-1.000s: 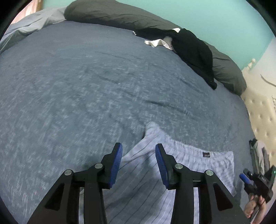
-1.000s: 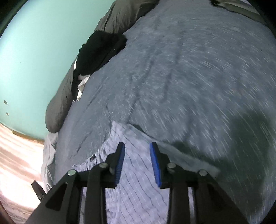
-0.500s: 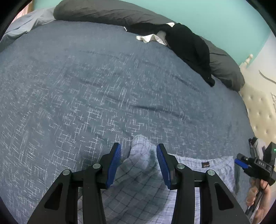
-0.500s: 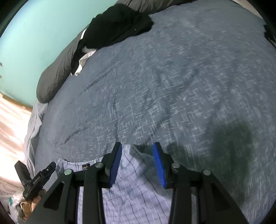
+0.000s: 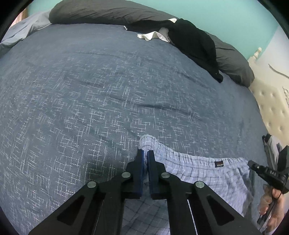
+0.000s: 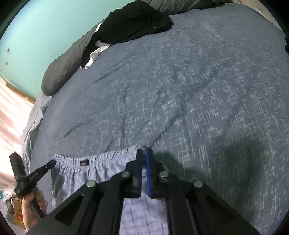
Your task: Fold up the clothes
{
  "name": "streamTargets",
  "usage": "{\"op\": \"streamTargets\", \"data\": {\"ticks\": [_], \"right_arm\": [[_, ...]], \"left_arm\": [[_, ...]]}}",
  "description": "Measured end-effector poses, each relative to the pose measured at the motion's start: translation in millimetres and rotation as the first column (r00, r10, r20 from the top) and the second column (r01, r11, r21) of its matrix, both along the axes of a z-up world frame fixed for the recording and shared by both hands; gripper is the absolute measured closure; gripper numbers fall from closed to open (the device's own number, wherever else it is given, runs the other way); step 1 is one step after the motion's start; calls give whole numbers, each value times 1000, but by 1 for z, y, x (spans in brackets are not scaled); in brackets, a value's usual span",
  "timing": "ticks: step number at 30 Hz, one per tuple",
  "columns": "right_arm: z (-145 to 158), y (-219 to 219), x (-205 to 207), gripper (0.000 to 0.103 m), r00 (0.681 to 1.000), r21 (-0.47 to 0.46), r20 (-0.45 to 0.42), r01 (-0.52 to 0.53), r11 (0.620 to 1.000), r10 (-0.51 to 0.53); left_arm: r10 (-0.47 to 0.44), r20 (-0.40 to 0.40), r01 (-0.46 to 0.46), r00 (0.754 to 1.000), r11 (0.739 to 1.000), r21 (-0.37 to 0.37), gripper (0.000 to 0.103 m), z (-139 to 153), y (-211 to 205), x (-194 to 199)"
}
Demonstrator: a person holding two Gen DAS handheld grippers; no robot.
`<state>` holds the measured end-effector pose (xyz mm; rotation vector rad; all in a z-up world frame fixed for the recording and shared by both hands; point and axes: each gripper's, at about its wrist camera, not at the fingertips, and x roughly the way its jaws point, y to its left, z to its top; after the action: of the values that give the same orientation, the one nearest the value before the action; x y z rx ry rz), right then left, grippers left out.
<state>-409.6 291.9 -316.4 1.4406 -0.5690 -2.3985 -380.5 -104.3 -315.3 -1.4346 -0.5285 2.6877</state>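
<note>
Both claws pinch the checked shorts (image 5: 198, 173), waistband spanning left-right.

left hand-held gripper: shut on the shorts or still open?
Shut on them. The left hand-held gripper has just closed, and its blue pads pinch the waistband corner of the plaid shorts lying on the bed cover.

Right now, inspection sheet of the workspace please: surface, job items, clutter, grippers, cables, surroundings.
Surface: blue bedspread, lightly creased.
Job items: checked shorts flat at near edge, waistband away from the grippers.
Clutter: black clothes with a white garment on grey pillows.
Grippers: left gripper shut on one waistband corner; right gripper shut on the other; jaws have just closed.
Cables: nothing seen.
Surroundings: teal wall, tufted headboard, wood floor.
</note>
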Motion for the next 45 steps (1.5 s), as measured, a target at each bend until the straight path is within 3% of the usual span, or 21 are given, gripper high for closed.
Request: {"op": "streamTargets", "data": {"ticks": [9, 14, 16, 18, 23, 35, 42, 45], "right_arm": [[-8, -17, 21, 100, 996, 20, 35, -80, 997, 79], [-9, -6, 18, 98, 998, -57, 57, -12, 998, 16], [-8, 2, 13, 93, 998, -105, 63, 27, 994, -20], [-7, 7, 7, 79, 997, -153, 66, 50, 987, -40], [-9, 5, -16, 72, 993, -181, 110, 57, 982, -37], [-30, -1, -45, 72, 963, -129, 267, 56, 990, -20], [-20, -4, -39, 93, 976, -103, 213, -20, 994, 42], [-7, -5, -35, 94, 990, -110, 132, -41, 993, 55]], "left_arm": [[-3, 0, 2, 1000, 1000, 9, 99, 5, -3, 5], [-4, 6, 4, 1000, 1000, 12, 99, 2, -2, 5], [-4, 5, 4, 1000, 1000, 12, 99, 3, -2, 5], [-5, 6, 5, 1000, 1000, 11, 99, 2, -3, 3], [-8, 8, 7, 1000, 1000, 11, 99, 1, -2, 2], [-6, 9, 6, 1000, 1000, 20, 99, -1, -4, 3], [-12, -2, 12, 1000, 1000, 24, 99, 3, -2, 3], [-2, -15, 3, 1000, 1000, 24, 99, 6, -2, 4]]}}
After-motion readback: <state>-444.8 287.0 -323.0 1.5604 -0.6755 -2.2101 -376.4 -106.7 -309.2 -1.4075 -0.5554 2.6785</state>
